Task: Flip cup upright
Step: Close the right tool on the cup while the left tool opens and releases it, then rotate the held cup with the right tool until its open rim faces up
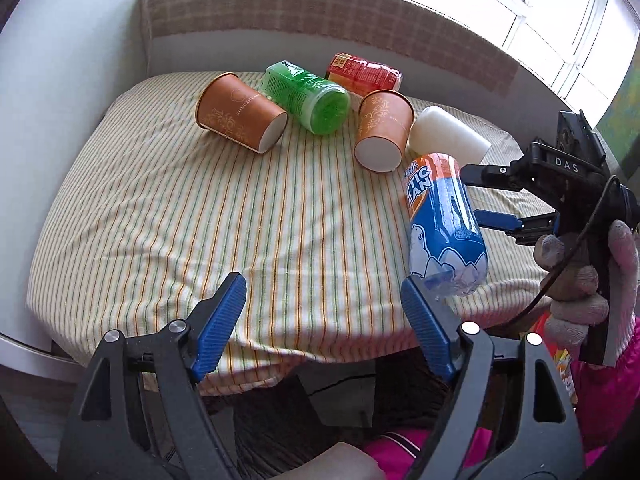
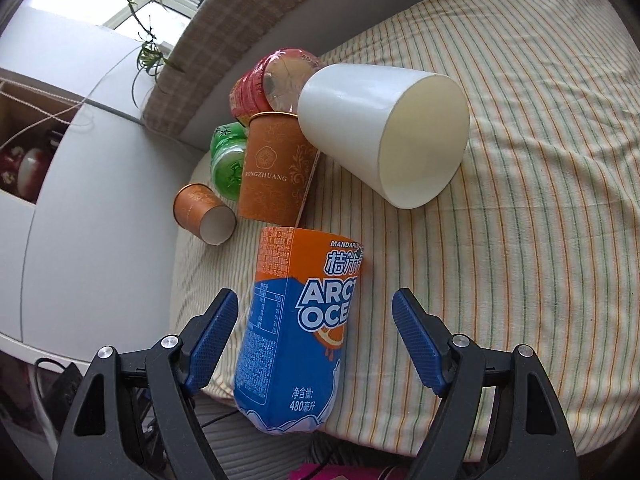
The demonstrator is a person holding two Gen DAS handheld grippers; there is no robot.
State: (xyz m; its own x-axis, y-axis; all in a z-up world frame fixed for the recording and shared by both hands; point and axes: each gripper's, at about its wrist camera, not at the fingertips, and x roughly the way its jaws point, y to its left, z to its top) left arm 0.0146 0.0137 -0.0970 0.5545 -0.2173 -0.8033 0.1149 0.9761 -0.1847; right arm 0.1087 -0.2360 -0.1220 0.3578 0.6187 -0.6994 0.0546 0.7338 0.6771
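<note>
Several cups lie on their sides on a striped cloth (image 1: 160,208). An orange paper cup (image 1: 238,114) lies at the back left; a second orange cup (image 1: 384,132) lies mid-right. A white cup (image 1: 448,134) lies beside it and looms large in the right wrist view (image 2: 360,120). A blue-and-orange Arctic Ocean cup (image 1: 444,224) lies near the front right edge. My left gripper (image 1: 324,320) is open and empty above the front edge. My right gripper (image 2: 314,336) is open with the Arctic Ocean cup (image 2: 296,320) between its jaws, touching neither; it shows in the left wrist view (image 1: 476,192).
A green cup (image 1: 308,96) and a red cup (image 1: 364,72) lie at the back. A checked cushion (image 1: 320,12) runs behind the table under a window. A white wall panel (image 2: 80,184) is at the left. The cloth's front edge (image 1: 300,356) drops off.
</note>
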